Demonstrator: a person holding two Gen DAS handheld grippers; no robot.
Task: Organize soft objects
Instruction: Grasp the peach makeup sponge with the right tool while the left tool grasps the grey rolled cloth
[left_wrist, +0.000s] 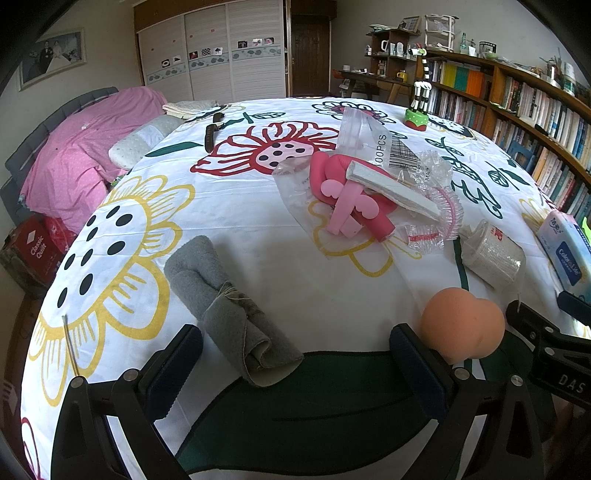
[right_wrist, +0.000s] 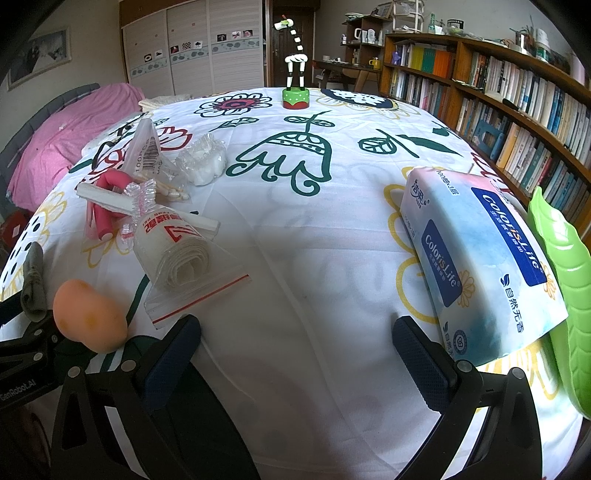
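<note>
The grey cloth (left_wrist: 236, 314) lies just ahead between my left gripper's (left_wrist: 295, 365) spread jaws, the sponge (left_wrist: 463, 325) just right of it, the tissue pack (right_wrist: 484, 258) beside my empty, released right gripper (right_wrist: 295, 354), so nothing looks sorted yet.

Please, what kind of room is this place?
Most likely a home bedroom that also serves as a study: a bed with pink bedding, a sliding-door wardrobe and long bookshelves surround the table.
</note>
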